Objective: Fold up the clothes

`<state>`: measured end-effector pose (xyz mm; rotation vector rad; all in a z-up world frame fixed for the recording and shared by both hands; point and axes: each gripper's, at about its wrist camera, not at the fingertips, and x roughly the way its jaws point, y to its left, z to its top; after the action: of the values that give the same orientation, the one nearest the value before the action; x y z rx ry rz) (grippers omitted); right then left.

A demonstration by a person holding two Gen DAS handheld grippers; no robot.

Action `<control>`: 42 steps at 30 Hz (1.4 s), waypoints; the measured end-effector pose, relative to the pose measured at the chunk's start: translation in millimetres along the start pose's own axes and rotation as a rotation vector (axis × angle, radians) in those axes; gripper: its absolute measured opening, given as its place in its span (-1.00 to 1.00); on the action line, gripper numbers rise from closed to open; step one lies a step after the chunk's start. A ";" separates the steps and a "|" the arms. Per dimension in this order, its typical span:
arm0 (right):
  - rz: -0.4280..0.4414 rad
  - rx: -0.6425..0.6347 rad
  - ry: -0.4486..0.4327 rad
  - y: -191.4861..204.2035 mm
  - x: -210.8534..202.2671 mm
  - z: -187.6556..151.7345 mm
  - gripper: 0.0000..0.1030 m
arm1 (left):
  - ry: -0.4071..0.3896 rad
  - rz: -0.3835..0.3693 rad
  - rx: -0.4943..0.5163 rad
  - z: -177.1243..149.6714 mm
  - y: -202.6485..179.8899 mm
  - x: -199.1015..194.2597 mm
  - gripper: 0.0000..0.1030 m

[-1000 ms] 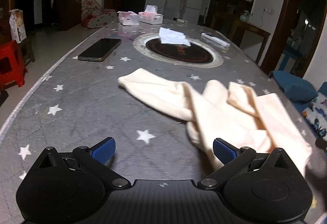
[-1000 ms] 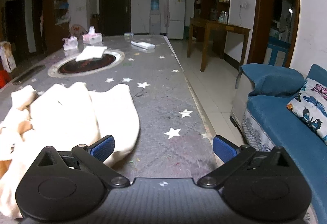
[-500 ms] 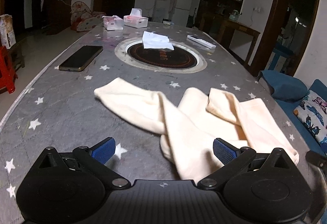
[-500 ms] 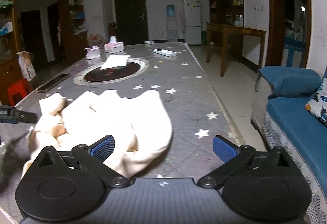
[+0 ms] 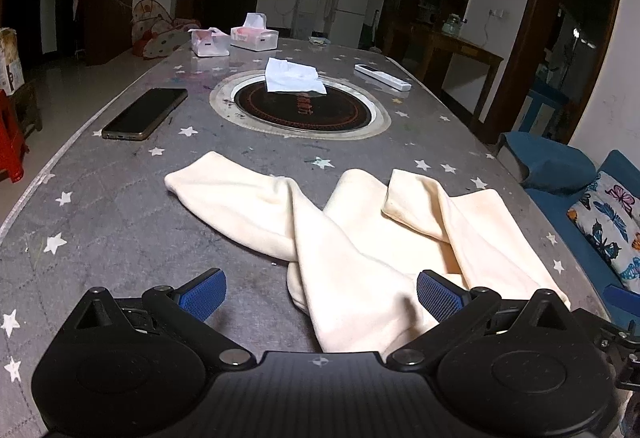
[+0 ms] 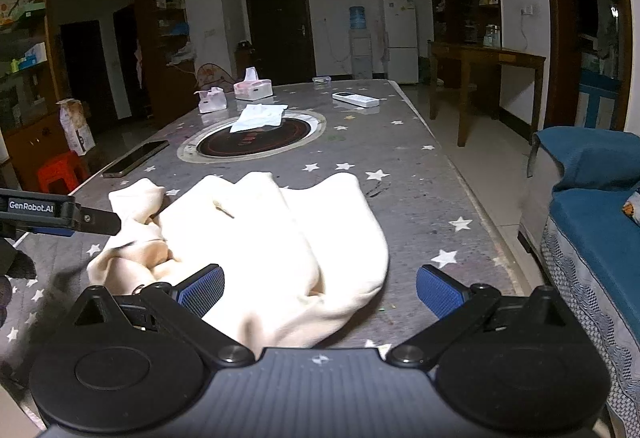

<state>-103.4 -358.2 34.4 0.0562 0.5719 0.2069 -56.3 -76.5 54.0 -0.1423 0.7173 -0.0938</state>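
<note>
- Left tool (image 5: 320, 288): jaws wide apart, nothing held. Both blue pads (image 5: 204, 288) are free, above the desk (image 5: 100, 238).
- Right tool (image 6: 320, 288): also wide open, nothing between the pads (image 6: 438, 290); the cloth is under its left pad only.
- 1 cream garment (image 5: 360, 238), crumpled, lies on the desk just ahead of the left tool and to its right side. Its near edge goes under the tool's body. One long part reaches ahead-left, approx. to the middle of the desk.
- From the right tool, the same garment (image 6: 280, 250) is straight ahead and to the left; a small tag or stain on top, cannot tell which.
- The left tool (image 6: 60, 214) shows in the right wrist view at far left, w/ the label "GenRobot.AI", its tip near the garment's edge.
- Far ahead of both tools: 1 round dark inset plate (image 5: 302, 110) w/ 1 white tissue (image 5: 292, 76) on its rim.
- 1 phone (image 5: 146, 114), ahead-left of the left tool.
- 2 tissue boxes (image 5: 254, 36) at the far end; 1 white remote (image 5: 382, 76) ahead-right.
- 1 blue sofa (image 6: 592, 230) right of the right tool, beside the desk; 1 butterfly cushion (image 5: 612, 222) on it.
</note>
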 end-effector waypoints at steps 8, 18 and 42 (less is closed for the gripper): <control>0.033 0.013 -0.003 1.7 -1.8 0.4 1.00 | -0.005 0.012 0.006 5.3 1.3 3.0 1.00; 0.057 -0.002 0.013 5.5 9.6 11.1 1.00 | -0.003 0.024 0.019 24.9 -0.1 24.1 1.00; 0.165 -0.057 0.131 14.5 118.7 68.2 0.37 | 0.113 -0.031 -0.017 44.4 17.1 78.9 -0.49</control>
<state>28.5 -318.9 30.3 0.0353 0.6919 0.3897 32.8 -65.9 33.2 -0.1651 0.8287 -0.1266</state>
